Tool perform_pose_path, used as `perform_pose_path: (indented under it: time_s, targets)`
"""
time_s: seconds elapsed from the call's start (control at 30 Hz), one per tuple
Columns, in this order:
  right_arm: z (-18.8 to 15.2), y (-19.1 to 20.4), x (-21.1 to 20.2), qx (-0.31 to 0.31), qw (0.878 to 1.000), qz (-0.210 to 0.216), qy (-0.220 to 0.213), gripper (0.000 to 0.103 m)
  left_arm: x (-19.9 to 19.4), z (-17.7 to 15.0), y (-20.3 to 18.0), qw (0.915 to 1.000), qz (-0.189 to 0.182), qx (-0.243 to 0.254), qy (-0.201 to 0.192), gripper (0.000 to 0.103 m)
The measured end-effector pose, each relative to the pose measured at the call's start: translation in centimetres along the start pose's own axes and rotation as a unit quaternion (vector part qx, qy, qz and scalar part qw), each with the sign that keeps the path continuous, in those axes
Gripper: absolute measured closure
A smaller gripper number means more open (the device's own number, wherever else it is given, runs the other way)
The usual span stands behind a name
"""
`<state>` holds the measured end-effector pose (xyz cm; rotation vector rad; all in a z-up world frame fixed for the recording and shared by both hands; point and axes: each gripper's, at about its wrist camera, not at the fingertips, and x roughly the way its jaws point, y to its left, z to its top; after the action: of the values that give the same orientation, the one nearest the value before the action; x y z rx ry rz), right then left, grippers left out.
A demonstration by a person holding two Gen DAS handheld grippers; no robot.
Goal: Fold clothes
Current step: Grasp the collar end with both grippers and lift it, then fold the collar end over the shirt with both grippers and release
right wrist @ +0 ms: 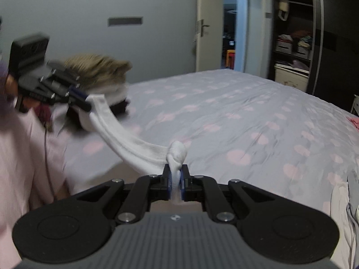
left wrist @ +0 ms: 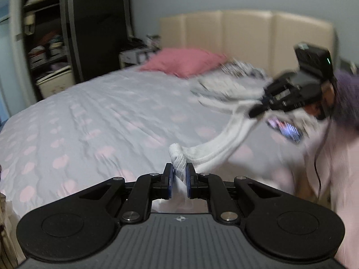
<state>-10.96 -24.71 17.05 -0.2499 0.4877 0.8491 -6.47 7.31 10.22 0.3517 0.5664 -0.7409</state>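
Note:
A white garment hangs stretched in the air between both grippers, above the near edge of the bed. My left gripper is shut on one bunched end of it, which pokes up between the blue pads. The right gripper shows blurred at the right of the left wrist view, clamped on the other end. From the right wrist camera, my right gripper pinches a white knot of cloth, and the garment sags across to the left gripper at the far left.
The bed has a pale quilt with pink dots and a pink pillow by the beige headboard. A heap of clothes lies beside the pillow. A dark wardrobe and an open door stand beyond. The person's pink sleeve is close.

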Motion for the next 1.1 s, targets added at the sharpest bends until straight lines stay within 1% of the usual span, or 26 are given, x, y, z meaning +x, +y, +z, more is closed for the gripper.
perform_pose_path:
  time_s: [0.1,0.2,0.33,0.47,0.5,0.57,0.73,0.8,0.87,0.97,1.03,1.1]
  targets:
    - [-2.8,2.2,-0.5,-0.025,1.0,-0.006,0.019,0.094,0.7,-1.7,-2.1,0.999,-0.018,0.03,0.029,0.094]
    - [-5.3,4.1,-0.3,-0.054,0.997,-0.014,0.045,0.093,1.9,-3.4,-3.8,0.9955,-0.031,0.064,0.062,0.094]
    - [-8.0,6.2,1.0,-0.107,0.99,-0.021,0.086,0.093,3.3,-6.1,-6.0,0.9866,-0.042,0.121,0.101,0.094]
    - [-10.0,7.3,1.8,-0.144,0.983,-0.014,0.115,0.091,4.0,-8.5,-7.4,0.9792,-0.043,0.149,0.131,0.094]
    - [-10.4,7.6,1.9,-0.154,0.98,-0.014,0.121,0.09,4.0,-8.7,-7.6,0.9781,-0.045,0.154,0.133,0.094]
    - [-10.9,8.0,1.9,-0.17,0.976,-0.014,0.133,0.087,4.0,-8.9,-7.9,0.9761,-0.048,0.162,0.137,0.093]
    - [-11.3,8.5,1.6,-0.191,0.971,-0.006,0.145,0.085,3.8,-9.5,-8.9,0.9707,-0.055,0.183,0.146,0.09]
    - [-11.5,8.6,1.5,-0.2,0.968,0.001,0.153,0.084,3.6,-9.7,-9.3,0.9668,-0.061,0.197,0.152,0.088]
    - [-11.7,9.0,1.6,-0.215,0.963,0.005,0.164,0.081,3.4,-10.0,-9.9,0.9619,-0.064,0.213,0.159,0.088]
    - [-12.1,9.7,1.3,-0.232,0.957,0.015,0.172,0.08,3.4,-10.3,-10.5,0.9553,-0.066,0.234,0.169,0.088]
    - [-12.2,10.2,1.0,-0.242,0.953,0.032,0.18,0.081,3.2,-10.4,-10.8,0.952,-0.073,0.239,0.177,0.086]
    - [-12.4,10.7,0.7,-0.25,0.949,0.043,0.186,0.08,3.0,-10.3,-10.7,0.9528,-0.078,0.231,0.181,0.085]
